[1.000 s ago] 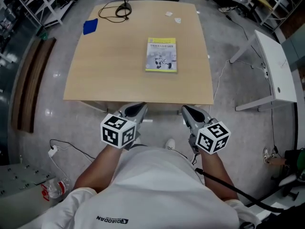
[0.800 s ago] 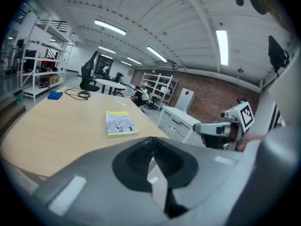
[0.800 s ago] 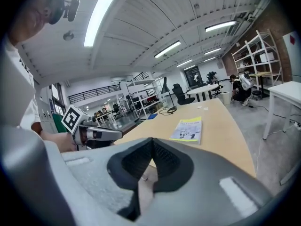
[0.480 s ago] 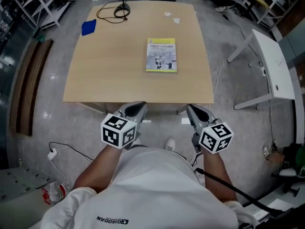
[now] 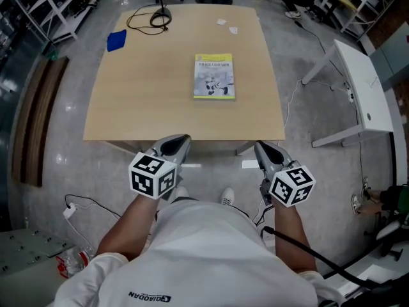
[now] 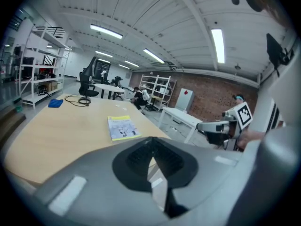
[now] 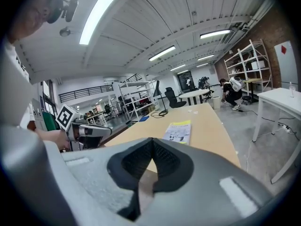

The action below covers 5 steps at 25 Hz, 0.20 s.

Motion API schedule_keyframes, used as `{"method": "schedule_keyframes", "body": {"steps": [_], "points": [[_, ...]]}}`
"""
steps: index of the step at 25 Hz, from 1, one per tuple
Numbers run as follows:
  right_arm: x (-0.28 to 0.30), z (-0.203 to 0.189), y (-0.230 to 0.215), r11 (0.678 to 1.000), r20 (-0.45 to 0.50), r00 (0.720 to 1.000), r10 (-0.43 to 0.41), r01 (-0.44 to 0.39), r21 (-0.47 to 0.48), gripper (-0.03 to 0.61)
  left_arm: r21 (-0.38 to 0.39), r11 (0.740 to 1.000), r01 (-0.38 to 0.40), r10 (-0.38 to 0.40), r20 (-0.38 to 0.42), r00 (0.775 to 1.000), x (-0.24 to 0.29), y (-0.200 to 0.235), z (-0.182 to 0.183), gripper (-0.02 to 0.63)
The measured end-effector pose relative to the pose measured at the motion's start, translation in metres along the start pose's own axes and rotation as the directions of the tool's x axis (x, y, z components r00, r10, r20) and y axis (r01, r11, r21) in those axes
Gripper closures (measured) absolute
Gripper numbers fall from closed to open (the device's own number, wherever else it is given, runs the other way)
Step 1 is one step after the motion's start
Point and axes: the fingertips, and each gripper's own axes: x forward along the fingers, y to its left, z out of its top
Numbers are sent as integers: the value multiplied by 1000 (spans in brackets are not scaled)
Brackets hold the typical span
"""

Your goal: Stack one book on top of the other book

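Note:
A book with a yellow-and-white cover lies flat on the light wooden table, right of its middle. Only one cover shows; I cannot tell whether a second book lies under it. My left gripper and right gripper hover side by side in front of the table's near edge, well short of the book. Both are shut with nothing between their jaws. In the left gripper view the book lies ahead beyond the shut jaws, with the right gripper off to the side. The right gripper view shows the book and the left gripper.
A blue cloth, a coiled black cable and small white scraps lie at the table's far end. A white side table stands to the right. A wooden bench runs along the left. Cables trail on the floor.
The view shifts slightly. Both grippers stay shut in front of the table's near edge, and the book has not moved.

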Motion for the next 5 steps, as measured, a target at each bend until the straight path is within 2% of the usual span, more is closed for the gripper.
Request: {"method": "schedule_keyframes", "body": {"steps": [5], "points": [[-2,-5,2,1000,-8,1000,0,0,-3,577,4,1000,7,-7,-3,1000,0,-4,-1,609]]}}
